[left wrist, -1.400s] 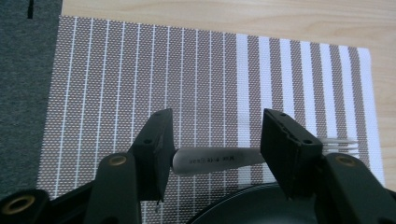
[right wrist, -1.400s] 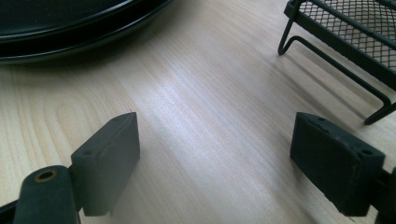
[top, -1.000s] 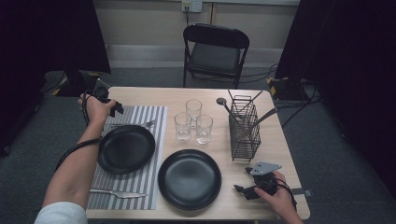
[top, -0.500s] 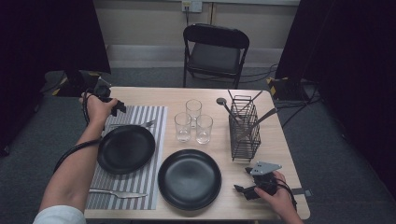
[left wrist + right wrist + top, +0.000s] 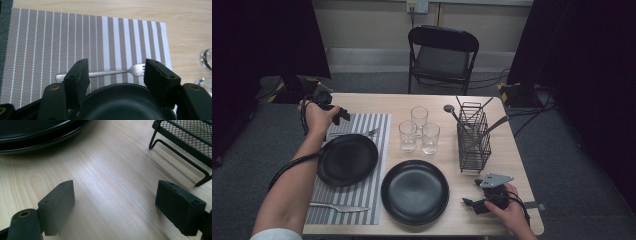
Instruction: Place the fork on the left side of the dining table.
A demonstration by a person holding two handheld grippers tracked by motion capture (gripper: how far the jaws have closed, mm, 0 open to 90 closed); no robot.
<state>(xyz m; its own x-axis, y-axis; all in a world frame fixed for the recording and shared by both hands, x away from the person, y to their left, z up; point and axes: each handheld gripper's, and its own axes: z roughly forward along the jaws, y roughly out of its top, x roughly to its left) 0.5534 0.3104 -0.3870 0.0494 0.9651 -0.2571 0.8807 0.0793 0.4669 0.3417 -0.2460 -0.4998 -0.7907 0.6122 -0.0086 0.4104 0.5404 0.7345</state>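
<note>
Lifted slightly, my left gripper [image 5: 343,115] hangs wide open (holding nothing) over the fork [image 5: 100,73], seemingly near the table's far-left corner.

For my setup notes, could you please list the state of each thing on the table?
Left gripper: open, above the fork.
Right gripper: open, empty.
Fork: flat on the placemat.
Knife: flat on the placemat.
Plates: empty.
Glasses: upright, empty.
Caddy: upright, holding utensils.

Bare placemat [image 5: 75,37] beyond the fork [image 5: 105,73]; black plate [image 5: 122,100] crowds its near side.
</note>
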